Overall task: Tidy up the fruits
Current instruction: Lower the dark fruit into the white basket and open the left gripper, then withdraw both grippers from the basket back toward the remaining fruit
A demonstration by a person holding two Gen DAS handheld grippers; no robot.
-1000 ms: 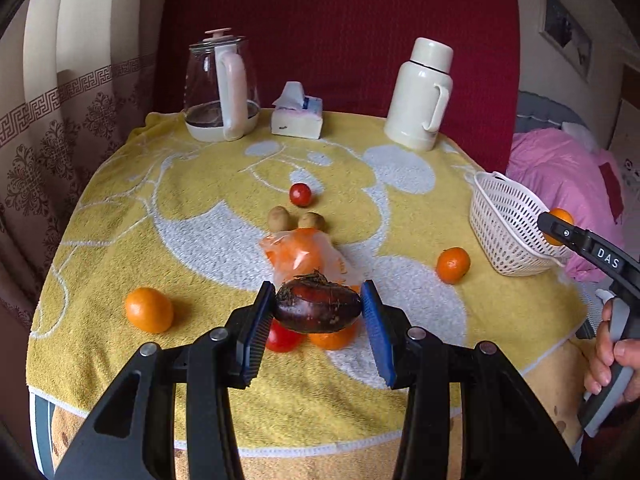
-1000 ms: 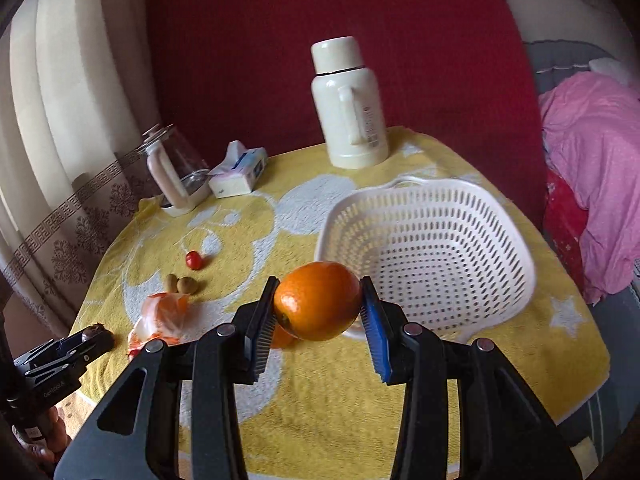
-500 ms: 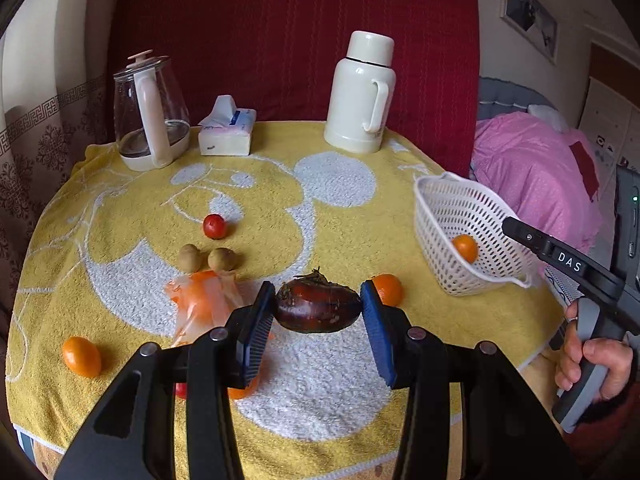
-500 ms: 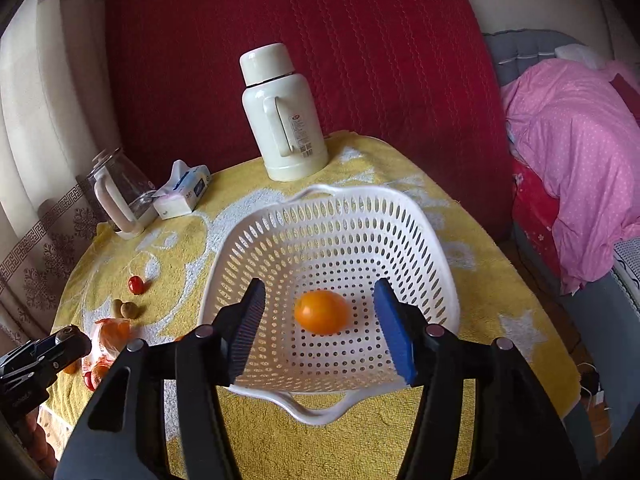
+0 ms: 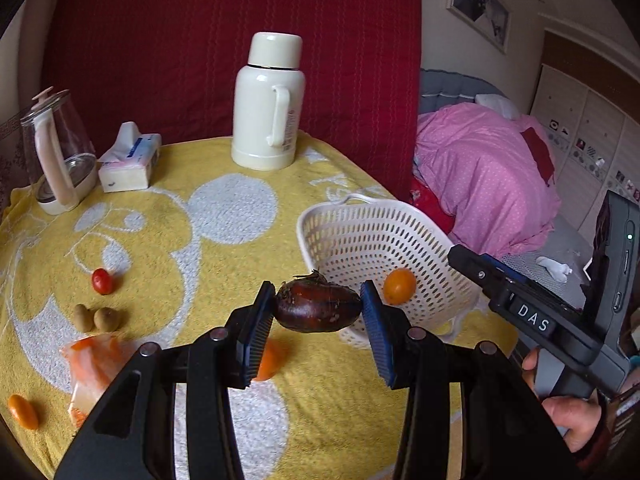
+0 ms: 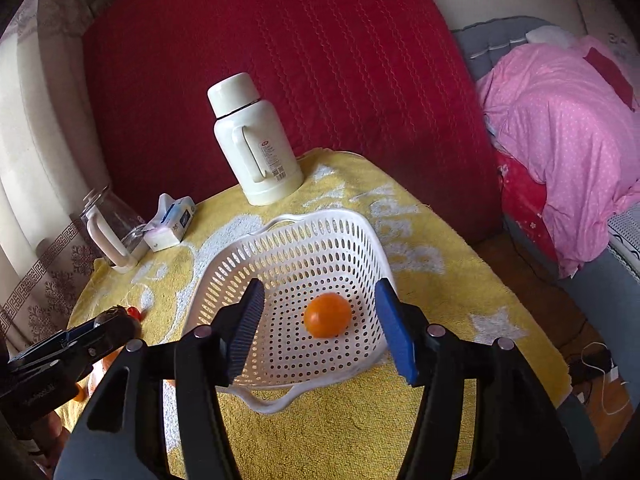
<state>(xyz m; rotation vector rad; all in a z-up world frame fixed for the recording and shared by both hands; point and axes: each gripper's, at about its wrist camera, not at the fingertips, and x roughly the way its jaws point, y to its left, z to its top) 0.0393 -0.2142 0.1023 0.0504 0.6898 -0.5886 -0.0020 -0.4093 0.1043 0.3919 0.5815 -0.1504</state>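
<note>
My left gripper [image 5: 318, 312] is shut on a dark brown water chestnut [image 5: 316, 307], held in the air just left of the white basket [image 5: 360, 224]. My right gripper [image 6: 320, 324] is open and empty above the white basket [image 6: 280, 240], where one orange [image 6: 327, 315] lies; the orange also shows in the left wrist view [image 5: 398, 286]. On the yellow towel lie another orange [image 5: 269, 362] under my left fingers, a small orange [image 5: 23, 411], a red cherry tomato [image 5: 101, 281], two brown longans [image 5: 96, 319] and an orange plastic bag [image 5: 94, 362].
A cream thermos [image 5: 268, 104], a tissue pack [image 5: 130, 158] and a glass kettle [image 5: 56, 160] stand at the back of the round table. A red headboard is behind. A bed with a pink quilt [image 5: 488, 172] lies to the right.
My left gripper has carried the water chestnut right, close to the basket. My right gripper let go of the orange into the basket, opened wider and pulled back a little.
</note>
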